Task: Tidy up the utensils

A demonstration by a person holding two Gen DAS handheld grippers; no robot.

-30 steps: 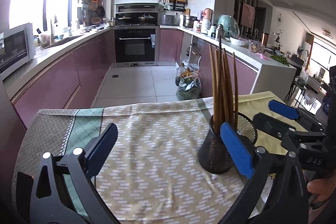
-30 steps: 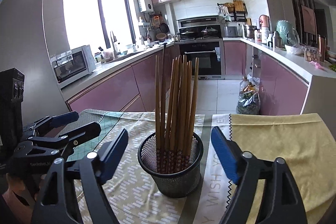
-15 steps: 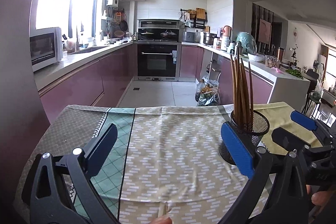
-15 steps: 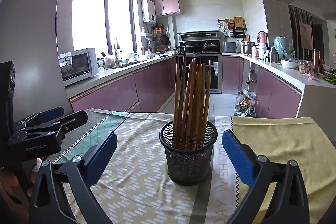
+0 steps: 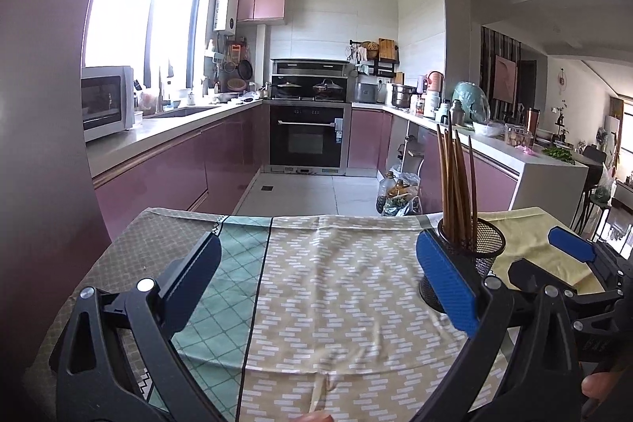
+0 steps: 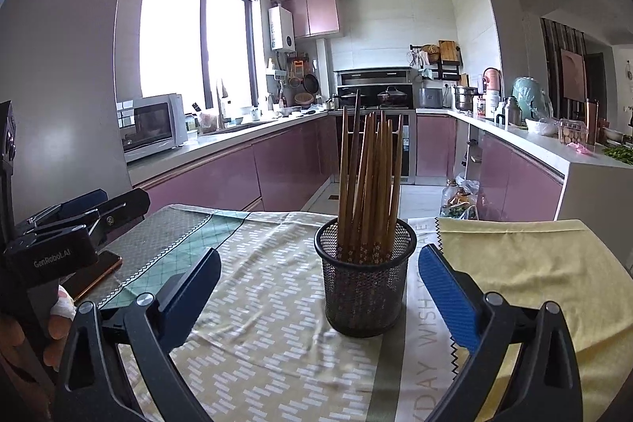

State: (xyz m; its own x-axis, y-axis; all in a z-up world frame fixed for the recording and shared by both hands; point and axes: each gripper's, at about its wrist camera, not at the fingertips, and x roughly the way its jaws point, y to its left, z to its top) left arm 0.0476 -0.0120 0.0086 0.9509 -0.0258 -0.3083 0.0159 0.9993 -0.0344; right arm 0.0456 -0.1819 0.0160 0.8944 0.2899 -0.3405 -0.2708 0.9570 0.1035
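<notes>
Setting: a kitchen with pink cabinets, where a table [image 6: 526, 263] is covered in patterned and yellow cloths.
Holder: a black mesh cup [image 6: 366, 285] stands upright on the beige patterned cloth, near the seam with the yellow cloth.
Chopsticks: a bundle of wooden chopsticks [image 6: 370, 180] stands tips-up inside the cup, fanning slightly.
Right gripper [image 6: 316, 287]: jaws spread wide, blue pads on either side of the cup and clear of its mesh wall; nothing is gripped.
Left gripper [image 5: 316, 277]: jaws wide and empty above bare cloth, the cup [image 5: 472, 269] just behind its right-hand pad.
Hands: fingers [image 6: 59, 319] wrap the left gripper's handle at the left edge of the right wrist view.
Also on the table: a phone [image 6: 97, 273] lies flat beneath the left gripper.
</notes>
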